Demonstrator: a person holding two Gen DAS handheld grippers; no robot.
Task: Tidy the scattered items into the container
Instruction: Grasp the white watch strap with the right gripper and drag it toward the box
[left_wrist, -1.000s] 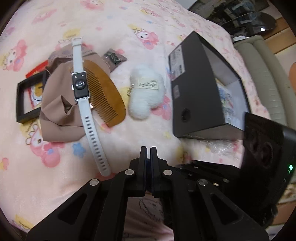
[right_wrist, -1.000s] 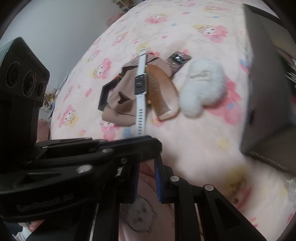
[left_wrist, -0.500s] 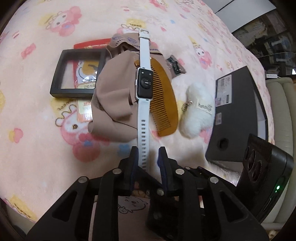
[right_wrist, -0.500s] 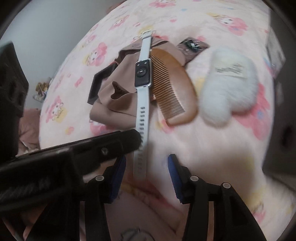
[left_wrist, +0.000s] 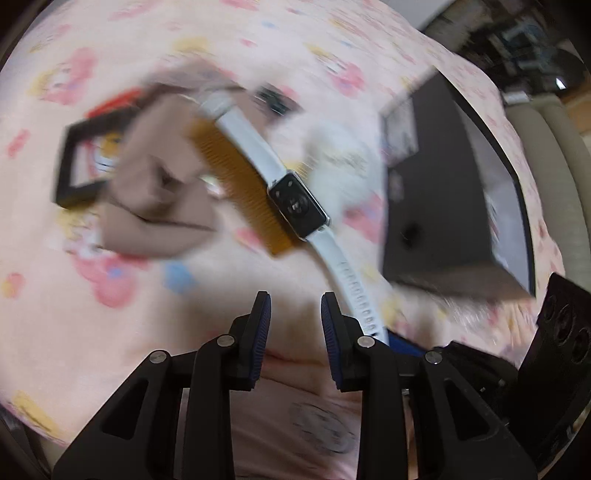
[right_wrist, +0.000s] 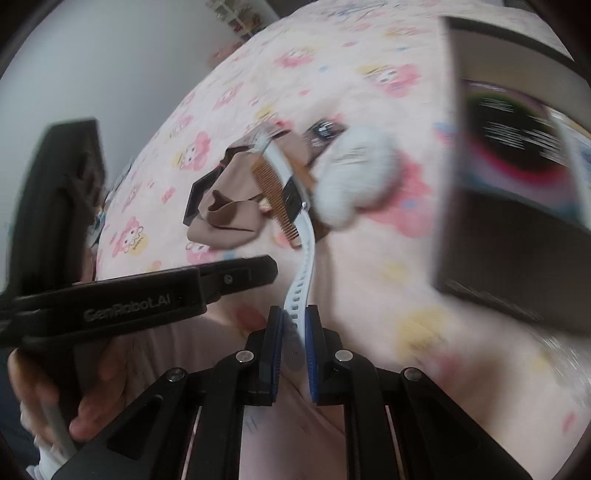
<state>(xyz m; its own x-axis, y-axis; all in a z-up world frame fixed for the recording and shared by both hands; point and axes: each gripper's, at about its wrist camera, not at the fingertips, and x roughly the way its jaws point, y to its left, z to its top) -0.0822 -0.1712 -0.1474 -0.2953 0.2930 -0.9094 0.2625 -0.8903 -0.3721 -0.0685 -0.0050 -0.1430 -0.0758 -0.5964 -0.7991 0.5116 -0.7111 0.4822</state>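
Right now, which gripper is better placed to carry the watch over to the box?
Right. The right gripper is shut on the watch strap, and the box stands on its side. The left gripper is open and holds nothing.

The watch has a smooth white rubbery strap, a glossy black face and a shiny metal rim. The comb looks like warm brown wood, finely ridged. The tan cloth is soft and matt, the white plush fuzzy, the blanket fleecy, the box matt dark card
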